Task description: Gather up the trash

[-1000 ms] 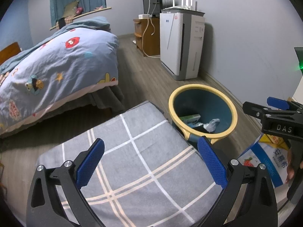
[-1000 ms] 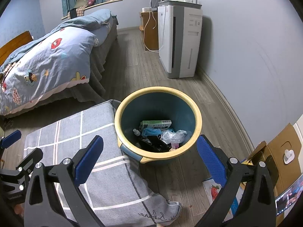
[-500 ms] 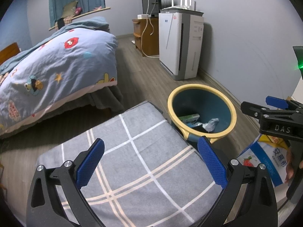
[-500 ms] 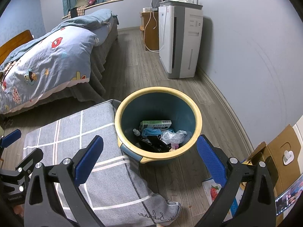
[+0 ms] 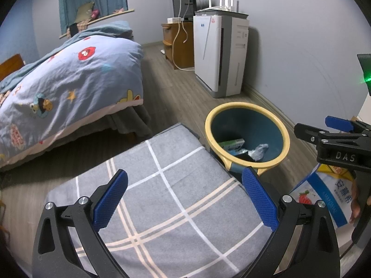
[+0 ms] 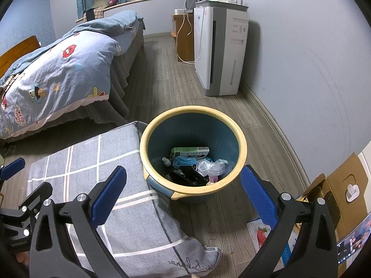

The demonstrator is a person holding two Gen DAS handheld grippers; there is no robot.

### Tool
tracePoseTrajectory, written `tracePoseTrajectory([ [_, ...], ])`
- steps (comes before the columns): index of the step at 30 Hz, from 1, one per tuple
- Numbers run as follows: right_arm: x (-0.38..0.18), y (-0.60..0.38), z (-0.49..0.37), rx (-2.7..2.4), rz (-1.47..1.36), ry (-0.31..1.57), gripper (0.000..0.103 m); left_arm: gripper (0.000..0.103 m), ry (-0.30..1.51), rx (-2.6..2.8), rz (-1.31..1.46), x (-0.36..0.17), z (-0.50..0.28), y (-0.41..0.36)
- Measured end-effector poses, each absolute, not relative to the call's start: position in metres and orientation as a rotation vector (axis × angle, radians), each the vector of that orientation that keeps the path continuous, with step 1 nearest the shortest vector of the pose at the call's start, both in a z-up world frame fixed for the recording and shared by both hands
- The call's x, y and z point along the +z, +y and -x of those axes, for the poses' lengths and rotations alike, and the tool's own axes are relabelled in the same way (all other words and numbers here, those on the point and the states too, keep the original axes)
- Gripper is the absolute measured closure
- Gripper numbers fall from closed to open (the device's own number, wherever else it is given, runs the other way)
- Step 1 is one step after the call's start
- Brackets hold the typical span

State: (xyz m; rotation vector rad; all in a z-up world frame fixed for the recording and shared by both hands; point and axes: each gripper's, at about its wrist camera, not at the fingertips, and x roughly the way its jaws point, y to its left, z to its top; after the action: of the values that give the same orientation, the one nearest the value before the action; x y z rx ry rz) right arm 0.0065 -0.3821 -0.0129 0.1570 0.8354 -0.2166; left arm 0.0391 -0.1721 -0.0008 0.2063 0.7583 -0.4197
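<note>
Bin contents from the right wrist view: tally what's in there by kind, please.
Green-and-white box: 1
Small white bottle: 1
Blue crumpled piece: 1
Clear plastic wrap: 1
Black items: count unclear, at least 1
Total: at least 5 in the bin

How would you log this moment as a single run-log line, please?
left gripper: open, empty, over grey plaid cushion | right gripper: open, empty, near bin | bin: holds trash | strawberry carton: on floor
</note>
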Motion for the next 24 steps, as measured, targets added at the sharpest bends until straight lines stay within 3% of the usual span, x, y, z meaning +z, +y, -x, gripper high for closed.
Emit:
tracePoseTrajectory([
  [24,-0.0177,-0.3854,-0.0108,-0.207,-0.150,0.856,0.006,0.005,0.772,-0.434,-0.217,-0.0058,-0.0410,-0.1678],
])
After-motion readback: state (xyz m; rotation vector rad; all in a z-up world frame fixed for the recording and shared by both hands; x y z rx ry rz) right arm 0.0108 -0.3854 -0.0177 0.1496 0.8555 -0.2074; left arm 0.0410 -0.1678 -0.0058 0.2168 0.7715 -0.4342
